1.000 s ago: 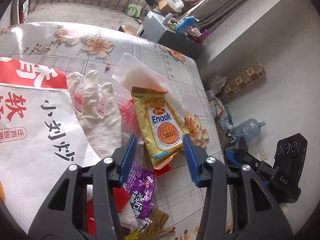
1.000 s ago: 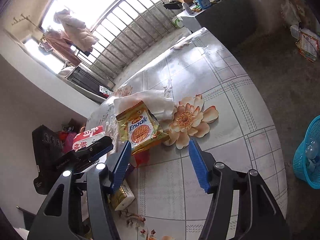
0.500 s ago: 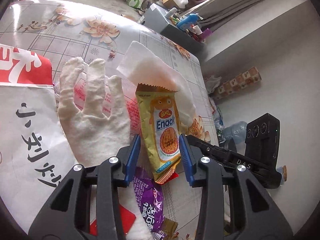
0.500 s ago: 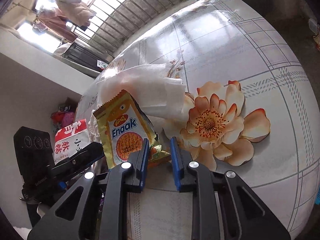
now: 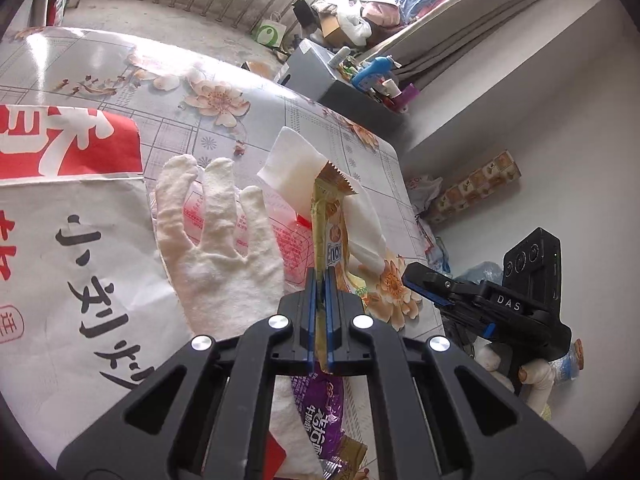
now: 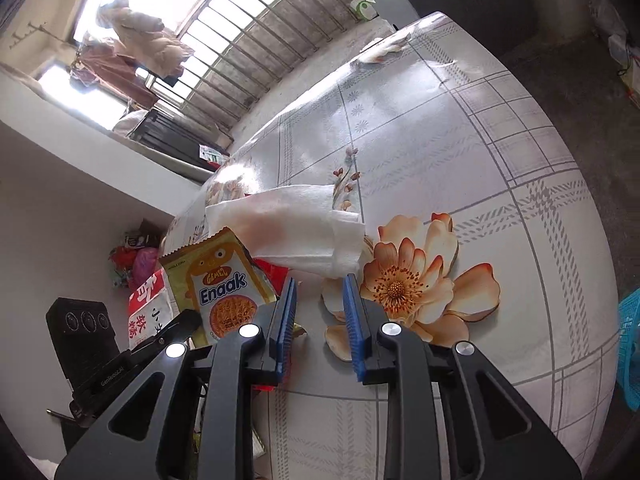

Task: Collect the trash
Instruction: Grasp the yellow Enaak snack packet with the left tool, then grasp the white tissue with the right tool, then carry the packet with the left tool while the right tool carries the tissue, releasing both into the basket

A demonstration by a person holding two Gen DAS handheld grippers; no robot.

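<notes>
My left gripper (image 5: pixel 320 284) is shut on the yellow Enaak snack wrapper (image 5: pixel 326 224), which stands on edge between its blue pads, lifted off the table. The same wrapper (image 6: pixel 218 280) shows in the right wrist view, held up at the left. My right gripper (image 6: pixel 320 300) is open and empty, just right of the wrapper, low over the floral tablecloth (image 6: pixel 440 160). A white tissue (image 6: pixel 292 236) lies just beyond it. A white glove (image 5: pixel 212 248) and a purple wrapper (image 5: pixel 320 412) lie by the left gripper.
A large red and white bag (image 5: pixel 60 240) covers the table's left side. A red wrapper (image 5: pixel 280 228) lies under the glove. A blue basket (image 6: pixel 630 344) stands on the floor past the table's right edge. A cluttered grey cabinet (image 5: pixel 340 84) stands beyond the table.
My left gripper has shut on the Enaak wrapper and raised it on edge. My right gripper, nearly shut at the wrapper's corner half a second ago, has opened a little and let go.
</notes>
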